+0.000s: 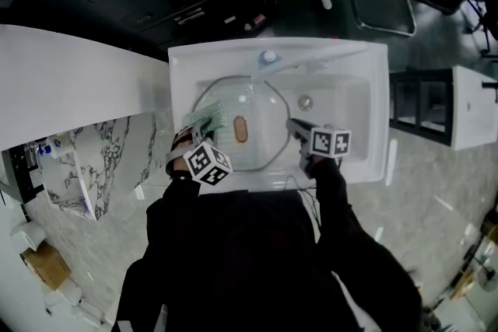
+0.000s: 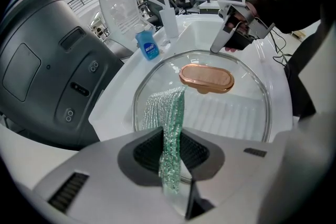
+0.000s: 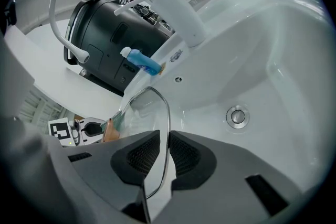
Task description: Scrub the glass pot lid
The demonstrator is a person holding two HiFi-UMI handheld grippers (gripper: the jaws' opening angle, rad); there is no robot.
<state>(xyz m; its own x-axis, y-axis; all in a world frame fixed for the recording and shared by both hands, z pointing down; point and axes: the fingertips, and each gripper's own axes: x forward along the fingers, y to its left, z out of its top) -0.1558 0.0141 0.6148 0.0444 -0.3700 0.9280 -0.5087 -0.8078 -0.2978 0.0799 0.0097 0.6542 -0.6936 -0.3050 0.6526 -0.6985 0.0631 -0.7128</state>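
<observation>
A round glass pot lid (image 1: 261, 101) with a metal rim and a copper-coloured handle (image 1: 240, 129) is held over the white sink (image 1: 373, 66). My right gripper (image 3: 163, 157) is shut on the lid's rim (image 3: 167, 128), at the lid's right side in the head view (image 1: 294, 130). My left gripper (image 2: 170, 157) is shut on a green mesh scrubbing cloth (image 2: 170, 123), which drapes onto the glass (image 2: 231, 113) near the lid's left edge. In the head view the cloth (image 1: 204, 119) lies at the left of the lid, just ahead of the left gripper (image 1: 191, 144).
A blue dish soap bottle (image 2: 149, 49) stands on the sink's back ledge beside the white faucet (image 2: 165, 18). The drain (image 3: 237, 116) sits in the basin floor. A large dark appliance (image 2: 47, 55) stands left of the sink. A white counter (image 1: 70, 74) runs to the left.
</observation>
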